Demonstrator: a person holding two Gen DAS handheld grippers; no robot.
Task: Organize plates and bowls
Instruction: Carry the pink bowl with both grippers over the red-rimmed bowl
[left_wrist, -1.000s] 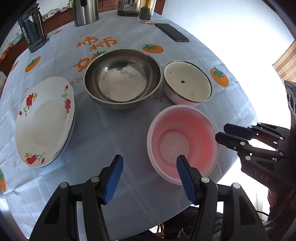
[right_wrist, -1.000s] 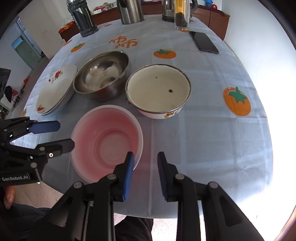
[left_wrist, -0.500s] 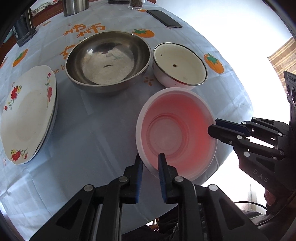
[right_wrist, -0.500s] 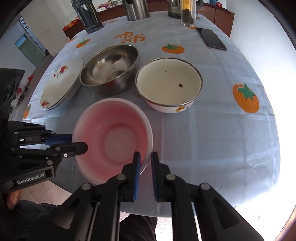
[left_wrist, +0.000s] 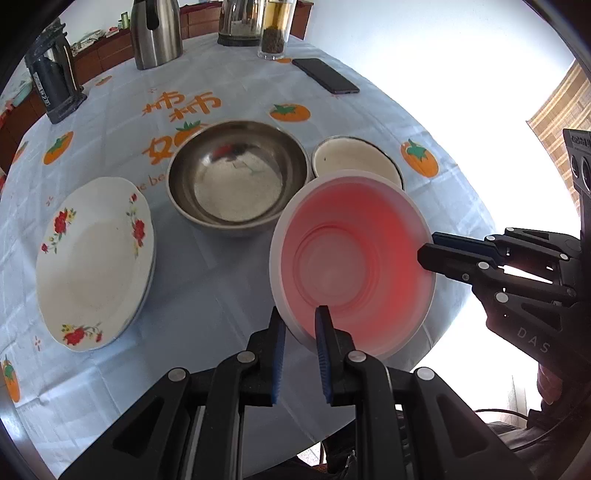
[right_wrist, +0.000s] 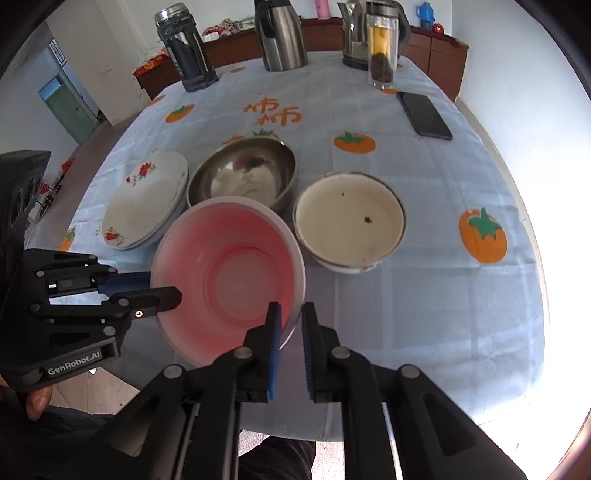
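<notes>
Grippers both pinching the pink bowl (left_wrist: 351, 258), lifted and tilted above the table's near edge.

Our left gripper (left_wrist: 300, 325) clamps its rim at 6 o'clock, our right gripper (right_wrist: 291, 317) at 3 o'clock; only the right view shows specks in the white enamel bowl (right_wrist: 349, 219). Since a second ago the pink bowl has risen off the tablecloth (left_wrist: 207, 273). Stacked plates (left_wrist: 92, 258) and steel bowl (left_wrist: 236, 182) sit empty.

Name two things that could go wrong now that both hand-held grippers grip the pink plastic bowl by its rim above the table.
1. Each hand-held gripper, left and right, pinches only the thin rim of the translucent pink plastic bowl; it could slip or flex out.
2. The tilted bowl hangs close to the stainless steel bowl and the white enamel bowl; it may knock them.
</notes>
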